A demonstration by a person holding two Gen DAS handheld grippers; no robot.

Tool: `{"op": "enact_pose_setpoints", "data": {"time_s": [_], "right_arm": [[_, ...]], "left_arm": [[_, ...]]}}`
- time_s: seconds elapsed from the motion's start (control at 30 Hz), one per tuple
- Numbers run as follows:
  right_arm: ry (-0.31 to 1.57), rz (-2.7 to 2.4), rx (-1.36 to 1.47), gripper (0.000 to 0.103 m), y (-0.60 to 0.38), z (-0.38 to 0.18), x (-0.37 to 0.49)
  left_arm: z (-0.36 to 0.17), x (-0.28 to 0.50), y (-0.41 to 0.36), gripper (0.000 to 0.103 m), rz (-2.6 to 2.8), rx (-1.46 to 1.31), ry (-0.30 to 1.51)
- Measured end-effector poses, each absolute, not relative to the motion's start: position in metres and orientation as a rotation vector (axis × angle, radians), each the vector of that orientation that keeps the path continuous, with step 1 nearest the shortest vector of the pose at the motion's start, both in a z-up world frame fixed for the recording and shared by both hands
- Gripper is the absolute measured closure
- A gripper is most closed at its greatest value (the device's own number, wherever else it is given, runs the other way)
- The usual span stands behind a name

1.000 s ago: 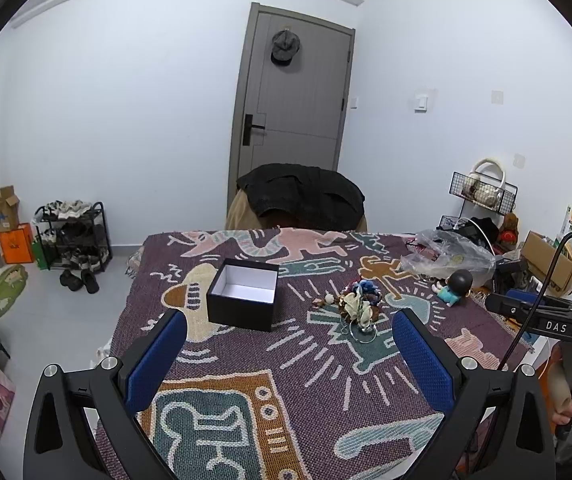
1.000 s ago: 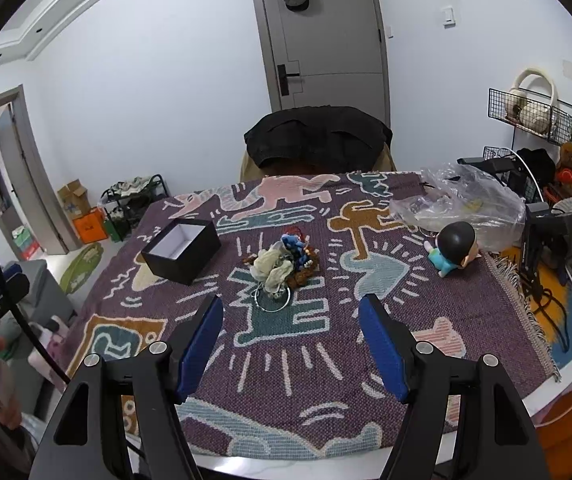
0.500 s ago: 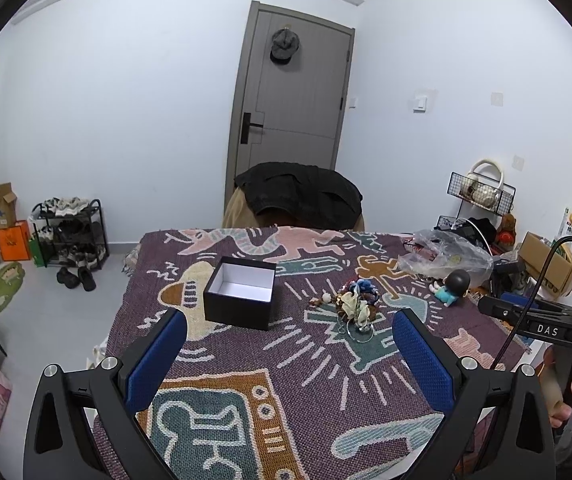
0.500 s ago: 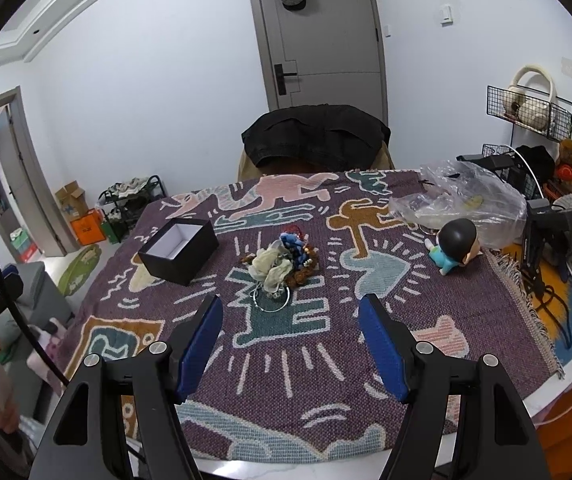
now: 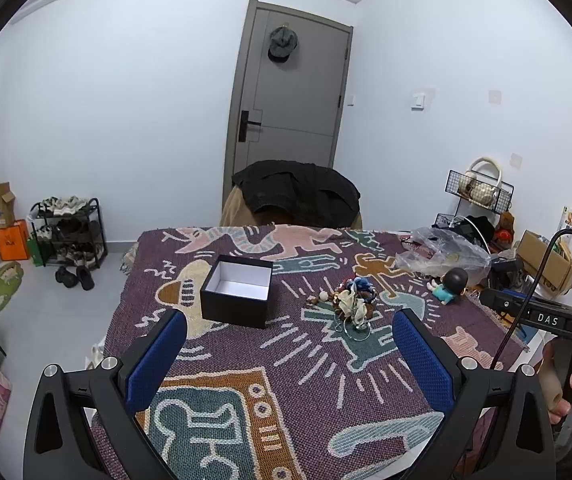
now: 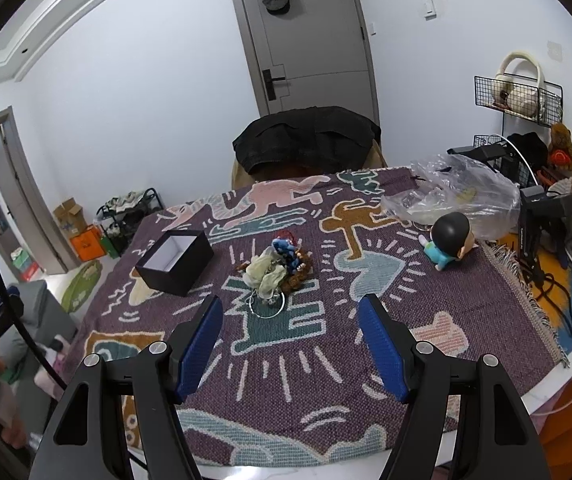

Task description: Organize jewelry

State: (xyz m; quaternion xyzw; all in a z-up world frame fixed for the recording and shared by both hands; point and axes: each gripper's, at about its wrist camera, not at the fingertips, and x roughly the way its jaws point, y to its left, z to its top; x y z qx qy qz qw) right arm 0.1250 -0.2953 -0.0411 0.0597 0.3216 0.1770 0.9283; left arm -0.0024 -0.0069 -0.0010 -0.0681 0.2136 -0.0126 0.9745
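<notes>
Ahead, jewelry pile (image 6: 274, 276) just beyond gaping right hand-held gripper (image 6: 290, 344), box (image 6: 174, 262) leftward

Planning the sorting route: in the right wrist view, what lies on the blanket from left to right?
Open black box → jewelry pile → doll figure. The plastic bag overlaps the doll's span, so it is left out.

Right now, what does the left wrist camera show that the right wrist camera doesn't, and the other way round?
Only the left wrist view shows the right gripper's body from the side. Only the right wrist view shows the rug's fringed edge and an open side doorway. Both show the black box, the jewelry pile, the doll and open blue-padded fingers.
</notes>
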Motion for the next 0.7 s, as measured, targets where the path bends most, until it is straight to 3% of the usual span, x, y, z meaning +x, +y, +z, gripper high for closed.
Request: {"op": "enact_pose_setpoints", "data": {"time_s": [0.7], "right_arm": [[0.664,0.363,0.084,0.033,-0.2902,-0.0440,0.1258]], "left_arm": [[0.0025,-0.0012,-0.0098,0.000,-0.040,-0.136,0.420]]}}
